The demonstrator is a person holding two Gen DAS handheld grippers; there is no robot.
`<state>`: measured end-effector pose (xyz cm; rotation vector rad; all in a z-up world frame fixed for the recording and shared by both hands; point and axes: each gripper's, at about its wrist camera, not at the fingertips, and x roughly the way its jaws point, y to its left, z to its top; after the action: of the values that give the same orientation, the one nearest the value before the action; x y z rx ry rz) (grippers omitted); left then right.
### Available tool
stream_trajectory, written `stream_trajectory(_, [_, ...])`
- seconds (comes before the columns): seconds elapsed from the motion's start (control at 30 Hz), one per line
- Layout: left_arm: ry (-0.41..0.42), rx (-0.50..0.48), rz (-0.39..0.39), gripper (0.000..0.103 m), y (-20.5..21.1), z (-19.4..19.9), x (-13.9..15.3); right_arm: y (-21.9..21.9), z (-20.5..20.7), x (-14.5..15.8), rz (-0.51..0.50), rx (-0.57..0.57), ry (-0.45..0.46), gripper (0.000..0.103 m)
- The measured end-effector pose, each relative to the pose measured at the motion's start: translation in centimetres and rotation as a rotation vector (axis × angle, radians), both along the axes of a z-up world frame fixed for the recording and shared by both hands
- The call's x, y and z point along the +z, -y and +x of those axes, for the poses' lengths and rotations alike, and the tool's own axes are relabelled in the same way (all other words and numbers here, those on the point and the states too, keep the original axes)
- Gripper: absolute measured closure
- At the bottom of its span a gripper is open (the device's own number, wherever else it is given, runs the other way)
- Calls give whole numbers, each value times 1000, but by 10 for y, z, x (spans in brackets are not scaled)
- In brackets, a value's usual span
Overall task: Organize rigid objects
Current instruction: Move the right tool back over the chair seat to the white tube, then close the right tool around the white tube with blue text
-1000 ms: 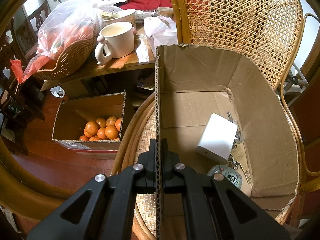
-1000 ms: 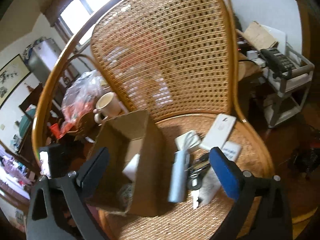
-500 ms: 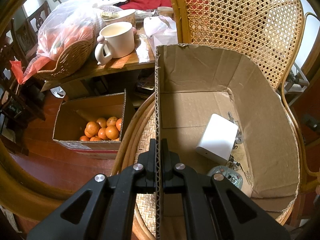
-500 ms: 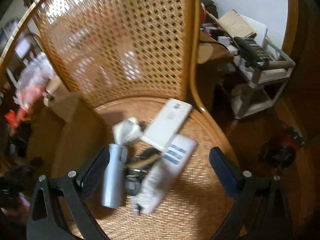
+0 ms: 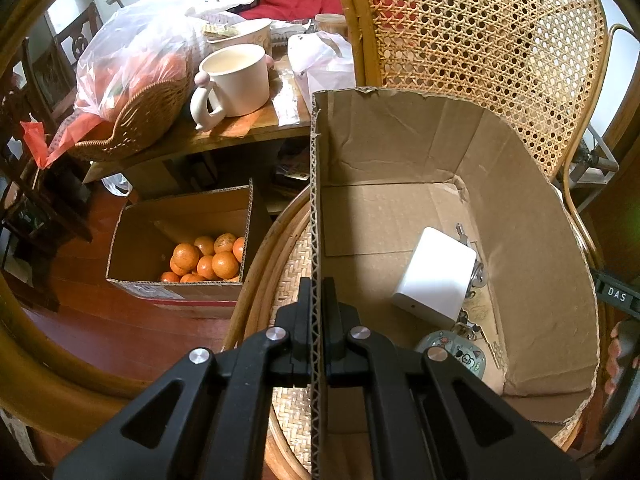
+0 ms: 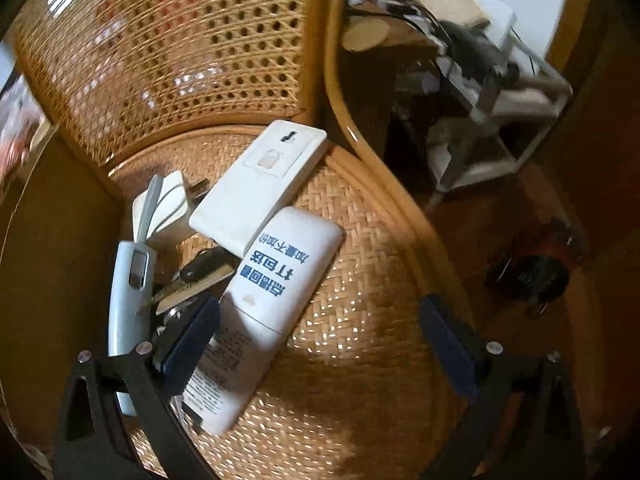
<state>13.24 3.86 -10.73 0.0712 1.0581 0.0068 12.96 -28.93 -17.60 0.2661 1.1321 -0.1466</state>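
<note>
While clamped on cardboard box (image 5: 440, 152), left hand-held gripper (image 5: 319, 320)

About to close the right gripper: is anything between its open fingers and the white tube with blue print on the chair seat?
Nothing visible stands between. The right gripper is open over the white tube; its left finger sits beside the keys and grey remote, which crowd that side.

The left wrist camera looks steeply down along its fingers at the near wall of the box (image 5: 400, 200), close up, with the chair (image 5: 500, 40) back beyond and a table (image 5: 248, 128) off to the left. The right wrist camera tilts down over the chair's (image 6: 360, 320) seat, near its right edge. Both views share the woven back.
</note>
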Motion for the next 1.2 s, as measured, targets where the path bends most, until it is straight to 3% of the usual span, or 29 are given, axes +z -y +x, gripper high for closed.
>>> stream_trajectory(0.1, [0,2,-1,100,0,0,0,-1,1,-8,44,-18,-6,0])
stream_trajectory(0.43, [-1,8,3,99,-1,1,1,-36,3,-12,-126,-27,-10,0])
stream_trajectory(0.67, [-1,6,6,99,0,1,1,-41,0,-9,-126,-18,-17,0])
stream_trajectory(0.87, [-5,7,-4,100,-2,0,1,-61,-10,1,-143,167,28,39])
stream_trajectory(1.07, [-7,16,-10,100,-1,-1,0,-57,-14,6,-114,190,-5,47])
stream_trajectory(1.2, [-5,17,-7,100,0,-1,0,-47,-14,8,-81,138,-15,54])
